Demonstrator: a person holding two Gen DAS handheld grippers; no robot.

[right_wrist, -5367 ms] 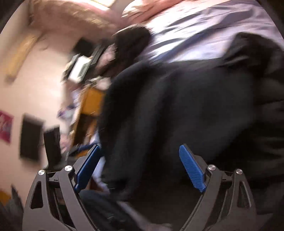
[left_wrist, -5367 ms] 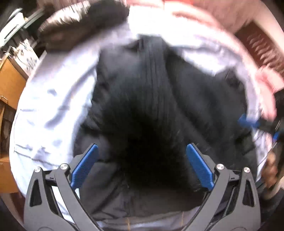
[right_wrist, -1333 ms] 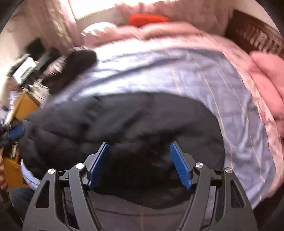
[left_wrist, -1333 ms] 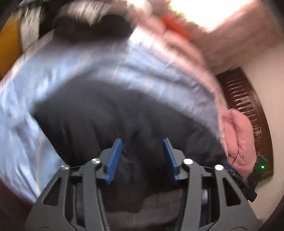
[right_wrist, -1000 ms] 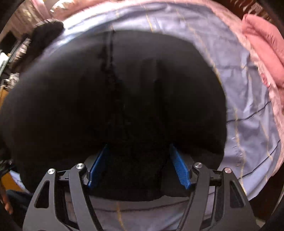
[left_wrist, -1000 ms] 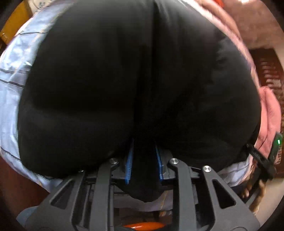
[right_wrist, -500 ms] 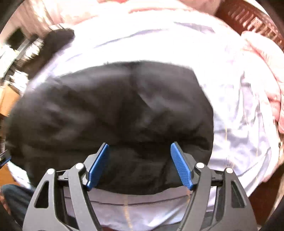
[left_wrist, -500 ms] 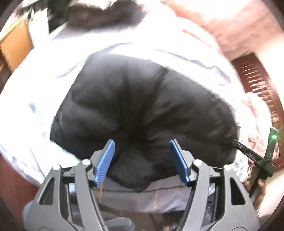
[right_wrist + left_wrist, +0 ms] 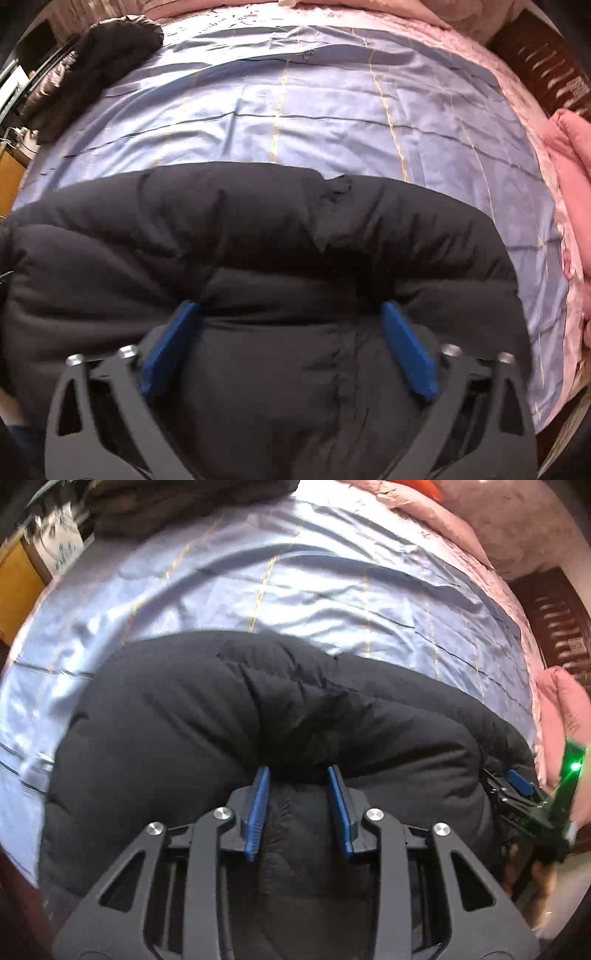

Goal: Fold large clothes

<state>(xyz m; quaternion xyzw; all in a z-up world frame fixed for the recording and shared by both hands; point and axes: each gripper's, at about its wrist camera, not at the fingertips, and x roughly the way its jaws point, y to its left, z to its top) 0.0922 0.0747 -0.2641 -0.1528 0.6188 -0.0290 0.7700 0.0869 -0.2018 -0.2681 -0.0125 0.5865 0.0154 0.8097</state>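
Note:
A black puffer jacket (image 9: 207,716) lies folded in a thick bundle across the near edge of the bed; it also shows in the right wrist view (image 9: 258,229). My left gripper (image 9: 298,771) has its blue pads narrowed around a fold of the jacket at its near side. My right gripper (image 9: 290,306) is open wide, with its pads against the jacket's near edge and fabric lying between them. The right gripper also shows at the right edge of the left wrist view (image 9: 517,782).
The jacket rests on a blue checked bedsheet (image 9: 295,96). A dark garment pile (image 9: 92,48) lies at the far left corner. A pink quilt (image 9: 569,147) lies at the right by a dark wooden headboard (image 9: 554,616). An orange cabinet (image 9: 14,576) stands left.
Half a second ago both grippers hovered open above the jacket. Now both have dropped to its near edge, and the left pads have closed in on a fold.

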